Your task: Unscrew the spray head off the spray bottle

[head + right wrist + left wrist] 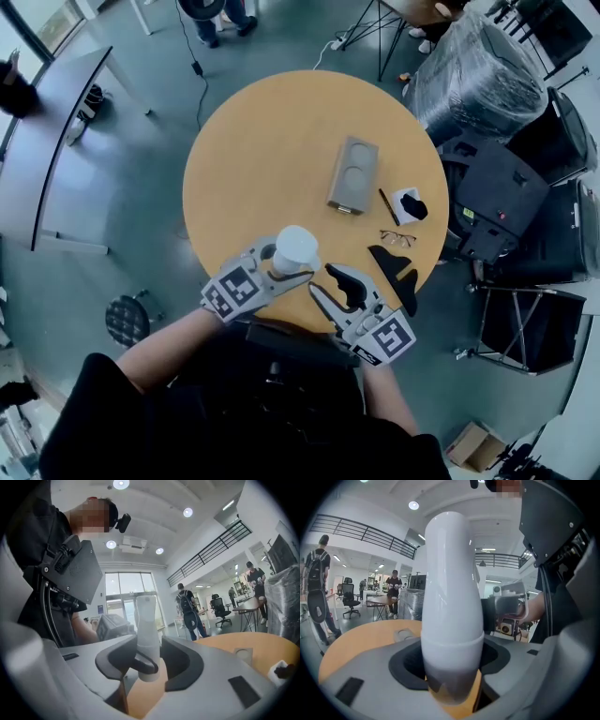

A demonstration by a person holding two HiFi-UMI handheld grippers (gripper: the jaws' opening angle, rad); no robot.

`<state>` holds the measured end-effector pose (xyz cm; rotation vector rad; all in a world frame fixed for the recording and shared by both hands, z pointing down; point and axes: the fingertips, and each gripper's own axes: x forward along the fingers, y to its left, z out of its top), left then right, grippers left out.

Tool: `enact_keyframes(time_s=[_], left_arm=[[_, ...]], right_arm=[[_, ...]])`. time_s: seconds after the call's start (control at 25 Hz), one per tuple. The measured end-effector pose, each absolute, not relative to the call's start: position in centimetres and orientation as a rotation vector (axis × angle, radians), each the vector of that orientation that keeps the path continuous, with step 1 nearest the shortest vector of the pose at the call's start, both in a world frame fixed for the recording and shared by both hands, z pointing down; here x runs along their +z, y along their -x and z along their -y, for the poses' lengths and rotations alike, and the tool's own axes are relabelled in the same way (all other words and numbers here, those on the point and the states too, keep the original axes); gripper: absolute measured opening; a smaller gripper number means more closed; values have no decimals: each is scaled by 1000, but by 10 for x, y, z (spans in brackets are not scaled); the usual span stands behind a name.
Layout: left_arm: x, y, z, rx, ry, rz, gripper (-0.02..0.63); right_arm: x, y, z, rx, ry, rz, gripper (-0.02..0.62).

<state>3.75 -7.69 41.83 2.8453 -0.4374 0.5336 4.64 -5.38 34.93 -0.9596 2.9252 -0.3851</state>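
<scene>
**1. Spray bottle** (297,247), white.
- Loc: held in the air over near edge of round table (272,141), just in front of person's chest.
- Head view shows it end-on; can't tell which end faces up.
- Spray head not made out for sure in any view.

**2. Left gripper** (452,663).
- Jaws wide, clamped on bottle body, a pad each side.
- Purpose (judged): acts as the vice, so the body won't turn w/ the head.

**3. Right gripper** (151,666).
- Loc: over table's near edge, right of bottle, facing it.
- Jaws partway apart, pressing on nothing; bottle lines up w/ the gap, just past the tips.
- Dark curved bit in the gap: pad or trigger, can't tell.
- Purpose (judged): poised to take a twisting grip.

**4. Misc**, on table's far-right part, well apart from bottle.
- Grey tray (353,175) w/ two round recesses.
- Pen (388,206).
- Glasses (397,238).
- Prob. not needed for the task; they lie clear of the work zone.
</scene>
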Motion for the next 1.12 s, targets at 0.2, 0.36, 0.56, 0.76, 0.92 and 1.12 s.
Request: enact_keyframes(time_s=[0.2, 0.36, 0.56, 0.76, 0.92, 1.12], left_arm=[[406, -37, 75, 528, -2833, 444, 299], [400, -49, 70, 547, -2853, 446, 299], [396, -55, 64, 598, -2900, 453, 299], [398, -54, 53, 608, -2941, 381, 298], [391, -53, 47, 572, -2984, 284, 296], [384, -55, 38, 528, -3009, 136, 295]], right_arm=[[309, -23, 67, -302, 901, -2927, 287], [293, -7, 79, -256, 879, -2944, 314], [290, 8, 85, -233, 846, -2973, 300], [286, 16, 78, -198, 765, -2994, 184], [281, 20, 71, -164, 683, -3012, 179], [275, 20, 62, -166, 538, -3028, 178]])
